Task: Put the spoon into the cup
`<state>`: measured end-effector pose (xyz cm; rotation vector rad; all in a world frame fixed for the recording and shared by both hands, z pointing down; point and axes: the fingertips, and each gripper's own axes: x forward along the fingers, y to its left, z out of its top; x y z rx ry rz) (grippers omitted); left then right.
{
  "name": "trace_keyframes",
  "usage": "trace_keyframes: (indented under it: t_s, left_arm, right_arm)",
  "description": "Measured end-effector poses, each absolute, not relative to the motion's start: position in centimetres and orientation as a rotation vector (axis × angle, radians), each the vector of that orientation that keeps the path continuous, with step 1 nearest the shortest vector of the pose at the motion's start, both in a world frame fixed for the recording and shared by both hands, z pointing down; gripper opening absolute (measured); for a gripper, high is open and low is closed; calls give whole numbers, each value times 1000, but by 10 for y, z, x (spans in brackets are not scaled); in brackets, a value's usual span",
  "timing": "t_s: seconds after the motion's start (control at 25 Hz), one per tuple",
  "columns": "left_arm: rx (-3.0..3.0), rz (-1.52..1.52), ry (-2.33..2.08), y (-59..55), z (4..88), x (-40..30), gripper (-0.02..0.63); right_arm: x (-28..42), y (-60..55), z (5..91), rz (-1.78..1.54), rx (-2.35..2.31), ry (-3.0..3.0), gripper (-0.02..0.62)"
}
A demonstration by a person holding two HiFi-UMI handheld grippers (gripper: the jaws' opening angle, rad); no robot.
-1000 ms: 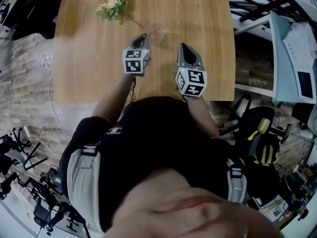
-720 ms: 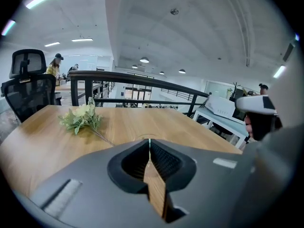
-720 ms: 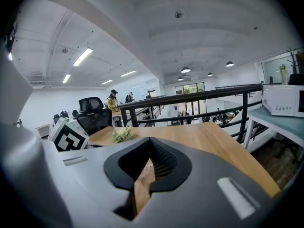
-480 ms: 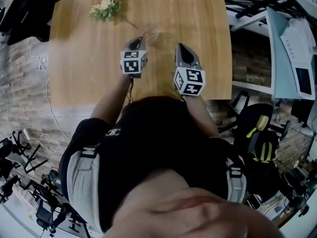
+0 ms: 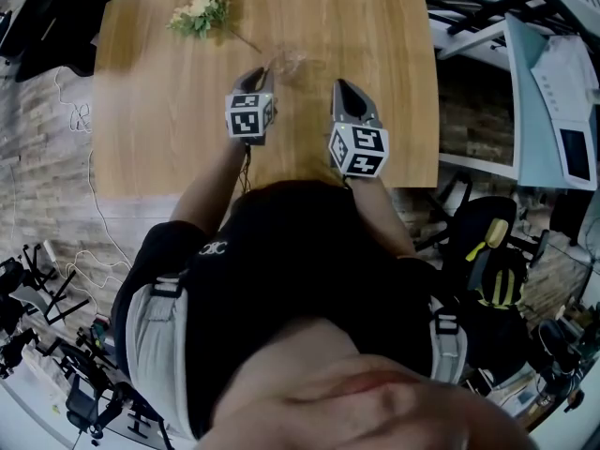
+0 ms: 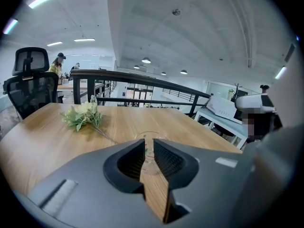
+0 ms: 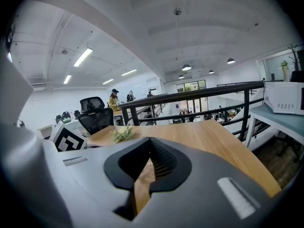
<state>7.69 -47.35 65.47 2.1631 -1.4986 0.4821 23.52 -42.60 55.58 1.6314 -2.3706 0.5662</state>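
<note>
A clear glass cup [image 5: 292, 61] stands on the wooden table [image 5: 375, 45], near its middle. My left gripper [image 5: 263, 73] points at the cup from just short of its near left side. In the left gripper view the cup [image 6: 156, 137] shows right beyond the jaws. Those jaws [image 6: 149, 140] stand a narrow gap apart with nothing between them. My right gripper [image 5: 339, 86] hovers over bare wood to the cup's right, and its jaws [image 7: 150, 144] meet, empty. No spoon shows in any view.
A sprig of pale flowers with green leaves [image 5: 199, 11] lies at the table's far left, its stem trailing toward the cup. A black railing [image 6: 142, 80] runs behind the table. Office chairs [image 6: 28, 87] stand beyond the left end.
My left gripper has moved forward, closer to the cup. The right gripper has stayed almost where it was.
</note>
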Motion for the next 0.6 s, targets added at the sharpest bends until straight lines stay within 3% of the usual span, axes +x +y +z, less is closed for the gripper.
trace_keyframes:
  t_s: [0.4, 0.6]
  left_arm:
    - [2169, 466, -1534, -459, 641, 68, 74]
    - [2184, 520, -1609, -450, 627, 57, 31]
  right_arm:
    - [226, -416, 549, 542, 1613, -2396, 0]
    - [215, -409, 541, 526, 1616, -2421, 0]
